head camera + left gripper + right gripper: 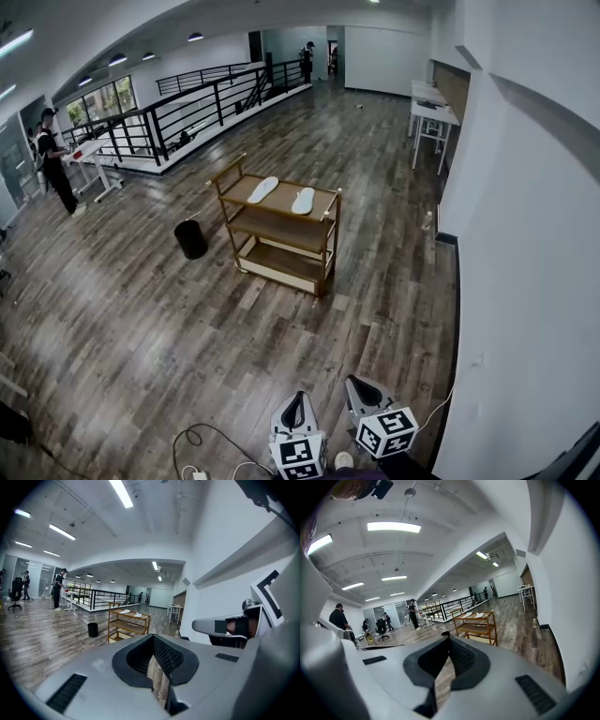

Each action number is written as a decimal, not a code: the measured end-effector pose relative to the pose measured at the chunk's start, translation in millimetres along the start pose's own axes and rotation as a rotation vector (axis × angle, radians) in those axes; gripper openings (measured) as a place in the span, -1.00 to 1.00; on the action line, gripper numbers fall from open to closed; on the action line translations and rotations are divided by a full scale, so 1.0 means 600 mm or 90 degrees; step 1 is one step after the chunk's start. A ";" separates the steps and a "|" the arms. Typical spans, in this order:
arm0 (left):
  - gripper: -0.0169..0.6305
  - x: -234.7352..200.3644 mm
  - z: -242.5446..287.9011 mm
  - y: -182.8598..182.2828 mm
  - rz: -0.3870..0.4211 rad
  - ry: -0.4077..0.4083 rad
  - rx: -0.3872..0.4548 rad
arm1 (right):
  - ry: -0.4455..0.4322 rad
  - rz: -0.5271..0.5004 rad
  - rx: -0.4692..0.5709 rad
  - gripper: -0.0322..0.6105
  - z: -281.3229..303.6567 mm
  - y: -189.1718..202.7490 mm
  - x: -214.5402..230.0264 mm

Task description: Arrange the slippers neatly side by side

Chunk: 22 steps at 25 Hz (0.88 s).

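Down low, the left gripper [293, 405] and right gripper [362, 390] were both closed on nothing above the dark plank floor [141, 328]. Well ahead, two flat white slippers [263, 189] lay apart on the top shelf of a three-tier wooden cart [281, 246], with a round black bin [190, 239] beside it.

The left slipper [263, 189] and right slipper [303, 201] read white to me; the cart [277, 228] is honey-brown wood, the bin [190, 239] black, the floor [122, 319] grey-brown planks. My left gripper [297, 396] and right gripper [353, 382] carry black-and-white square markers.
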<state>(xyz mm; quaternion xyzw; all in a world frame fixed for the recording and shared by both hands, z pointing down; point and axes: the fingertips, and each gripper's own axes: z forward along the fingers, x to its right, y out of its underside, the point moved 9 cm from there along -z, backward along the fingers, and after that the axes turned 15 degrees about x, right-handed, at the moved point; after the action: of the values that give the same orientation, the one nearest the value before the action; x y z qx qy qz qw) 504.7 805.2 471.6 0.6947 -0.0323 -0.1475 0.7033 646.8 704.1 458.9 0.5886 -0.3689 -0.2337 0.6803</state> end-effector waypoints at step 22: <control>-0.95 -0.053 0.078 0.017 -0.003 -0.040 -0.020 | 0.001 0.007 -0.027 -0.90 0.103 0.018 0.032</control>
<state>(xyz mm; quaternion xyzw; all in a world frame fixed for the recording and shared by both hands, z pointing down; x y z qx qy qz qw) 464.5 768.0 488.1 0.6785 -0.0508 -0.1714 0.7125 609.4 653.2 476.0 0.5723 -0.3665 -0.2372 0.6942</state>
